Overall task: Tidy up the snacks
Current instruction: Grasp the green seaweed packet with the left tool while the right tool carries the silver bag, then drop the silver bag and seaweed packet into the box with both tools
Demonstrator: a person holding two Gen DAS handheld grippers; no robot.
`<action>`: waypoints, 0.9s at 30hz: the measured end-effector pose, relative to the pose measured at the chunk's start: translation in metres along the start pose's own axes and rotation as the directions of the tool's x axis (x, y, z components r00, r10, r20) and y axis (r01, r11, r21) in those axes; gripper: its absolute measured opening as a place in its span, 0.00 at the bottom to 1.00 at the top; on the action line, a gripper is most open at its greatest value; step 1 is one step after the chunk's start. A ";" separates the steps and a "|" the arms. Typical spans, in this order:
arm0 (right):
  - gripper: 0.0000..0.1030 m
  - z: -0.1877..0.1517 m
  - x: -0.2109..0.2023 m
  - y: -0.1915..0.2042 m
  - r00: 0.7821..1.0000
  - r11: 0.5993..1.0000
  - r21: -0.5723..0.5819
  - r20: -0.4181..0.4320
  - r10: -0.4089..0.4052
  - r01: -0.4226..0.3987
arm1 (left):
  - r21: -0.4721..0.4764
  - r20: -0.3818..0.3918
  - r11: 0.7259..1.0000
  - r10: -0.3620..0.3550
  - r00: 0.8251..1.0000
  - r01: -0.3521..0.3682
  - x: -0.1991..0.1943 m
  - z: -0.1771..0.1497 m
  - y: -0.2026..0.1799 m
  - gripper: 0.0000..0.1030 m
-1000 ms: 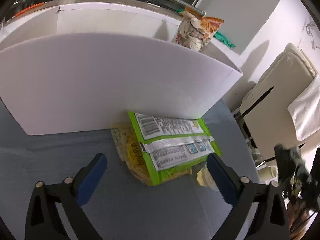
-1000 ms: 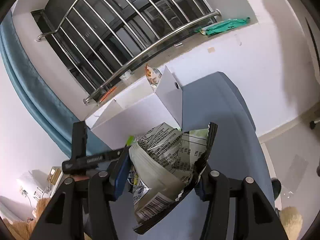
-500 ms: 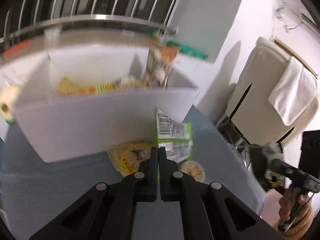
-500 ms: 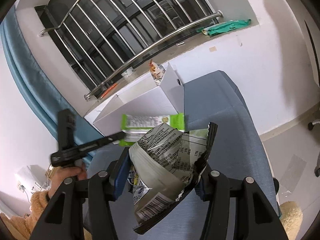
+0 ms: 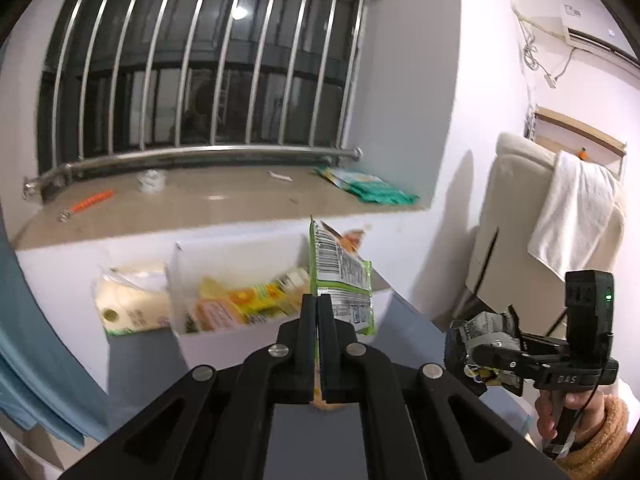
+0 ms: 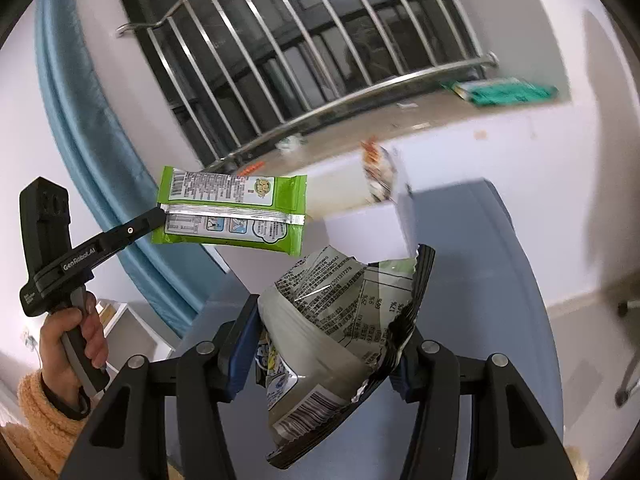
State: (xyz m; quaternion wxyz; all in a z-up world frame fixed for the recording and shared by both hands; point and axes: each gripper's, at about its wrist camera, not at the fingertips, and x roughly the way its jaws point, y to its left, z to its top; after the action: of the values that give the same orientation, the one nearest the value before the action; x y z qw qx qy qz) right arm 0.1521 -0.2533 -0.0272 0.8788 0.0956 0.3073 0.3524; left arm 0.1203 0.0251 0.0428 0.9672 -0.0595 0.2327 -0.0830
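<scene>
Behind barred window, left gripper (image 5: pixel 319 308) jaws pinch a flat green packet (image 6: pixel 230 209); right gripper (image 6: pixel 326 344) jaws squeeze a crinkled foil bag (image 6: pixel 336 332).

- The snacks (image 5: pixel 244 300) in the white box (image 5: pixel 240 336) are blurred, their labels unreadable.
- The green packet's (image 5: pixel 342 280) lower edge is hidden between closed jaws.

The left gripper (image 6: pixel 160 212) carries white lettering "GenRobot.AI" along its black arm. The right gripper (image 5: pixel 466 354) shows "DAS" on its body. The green packet (image 6: pixel 230 208) pinched at the left gripper's tip bears a barcode and fine print too small to read. The crumpled bag (image 6: pixel 336 320) between the right gripper's fingers shows percentages, among them "17%".
</scene>
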 end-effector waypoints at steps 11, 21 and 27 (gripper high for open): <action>0.58 0.102 0.070 0.034 0.999 0.994 -0.104 0.041 -0.029 0.034 | -0.064 0.012 0.993 0.102 0.995 -0.101 0.051 0.050 0.058 0.01; 0.75 0.152 0.144 0.042 0.990 0.978 -0.158 -0.005 -0.139 0.136 | -0.037 -0.030 0.982 0.182 0.983 -0.184 0.094 0.071 0.083 0.04; 1.00 0.153 0.152 0.047 0.976 0.957 -0.193 0.022 -0.216 0.216 | -0.013 -0.077 0.973 0.230 0.970 -0.231 0.100 0.064 0.079 1.00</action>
State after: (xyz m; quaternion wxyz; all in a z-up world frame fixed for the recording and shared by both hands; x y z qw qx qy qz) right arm 0.3042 -0.1087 0.0403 0.9173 -0.0247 0.2797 0.2825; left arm 0.2482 0.0887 0.0434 0.9601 -0.0394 0.2751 0.0301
